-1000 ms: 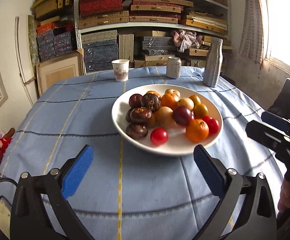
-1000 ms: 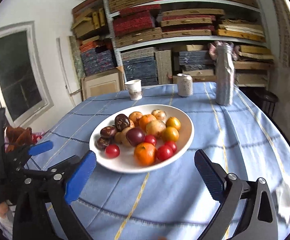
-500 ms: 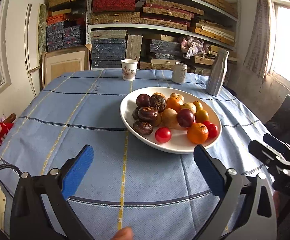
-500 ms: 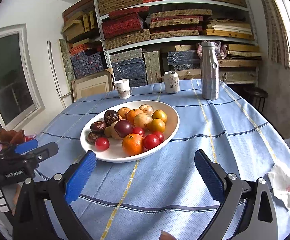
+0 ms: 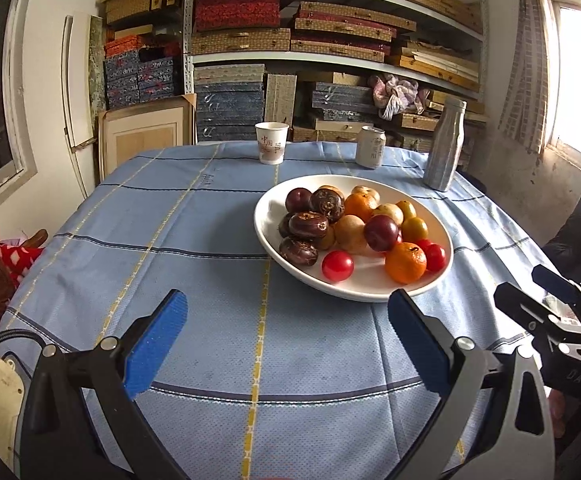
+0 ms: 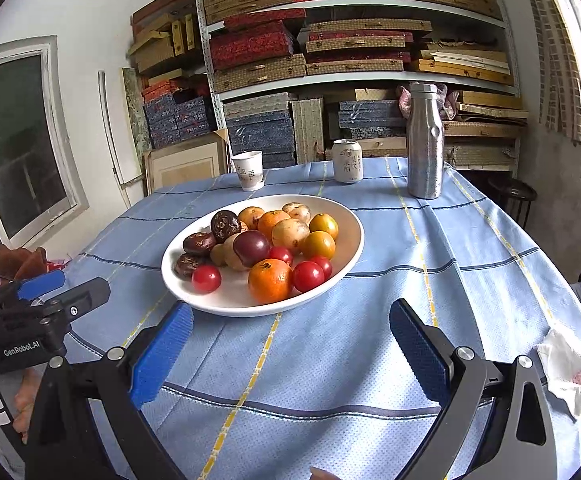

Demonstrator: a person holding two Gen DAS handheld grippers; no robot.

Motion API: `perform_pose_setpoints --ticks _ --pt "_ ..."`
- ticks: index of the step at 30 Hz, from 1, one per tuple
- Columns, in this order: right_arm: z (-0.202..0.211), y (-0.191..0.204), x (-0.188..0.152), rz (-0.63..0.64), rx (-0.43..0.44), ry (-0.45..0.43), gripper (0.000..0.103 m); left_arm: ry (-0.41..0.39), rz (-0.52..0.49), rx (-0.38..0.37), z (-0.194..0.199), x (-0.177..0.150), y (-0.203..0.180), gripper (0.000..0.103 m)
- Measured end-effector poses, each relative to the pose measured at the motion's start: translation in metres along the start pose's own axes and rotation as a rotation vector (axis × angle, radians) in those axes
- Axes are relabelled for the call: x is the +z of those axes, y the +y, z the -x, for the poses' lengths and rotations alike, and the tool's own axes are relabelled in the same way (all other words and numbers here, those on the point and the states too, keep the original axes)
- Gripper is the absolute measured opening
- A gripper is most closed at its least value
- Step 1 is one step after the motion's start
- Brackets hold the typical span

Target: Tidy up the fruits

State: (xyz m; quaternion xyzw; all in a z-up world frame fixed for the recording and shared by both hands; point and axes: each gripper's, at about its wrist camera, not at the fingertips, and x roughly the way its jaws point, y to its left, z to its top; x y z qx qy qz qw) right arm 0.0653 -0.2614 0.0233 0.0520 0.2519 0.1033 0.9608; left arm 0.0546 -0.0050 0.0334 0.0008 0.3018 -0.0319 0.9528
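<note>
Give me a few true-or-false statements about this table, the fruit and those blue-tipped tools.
1. All the fruit sits in one white plate. True.
2. The left gripper is clamped on a tomato. False: its jaws are wide open and empty.
3. A paper cup, a can and a metal bottle stand behind the plate. True.
4. The right gripper touches the plate. False: it hangs short of it, jaws open.
5. The tablecloth is red. False: blue.

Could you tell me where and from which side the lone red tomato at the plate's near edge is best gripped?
Grip the red tomato across its round middle, coming from above and the near side with the left hand-held gripper: only a dark fruit crowds it there.
</note>
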Motion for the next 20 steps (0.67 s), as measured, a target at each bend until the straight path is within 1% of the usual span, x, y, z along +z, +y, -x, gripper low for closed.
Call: perform_pose_setpoints --ticks 5,11,15,20 --pt "0.0 0.0 0.0 0.0 0.001 0.001 0.1 0.004 -0.023 0.002 0.0 -0.002 -0.005 0.098" --pt "0.001 0.002 -0.001 0.002 0.001 -0.003 0.1 -0.02 -0.052 0.008 0.003 -0.004 -0.012 0.098" --pt "0.002 0.003 -0.002 0.001 -0.003 -0.008 0.1 -0.014 -0.048 -0.011 0.003 -0.003 -0.012 0.098" --pt "0.002 0.002 -0.002 0.001 -0.003 -0.006 0.1 -0.012 -0.052 -0.011 0.003 -0.003 -0.012 0.098"
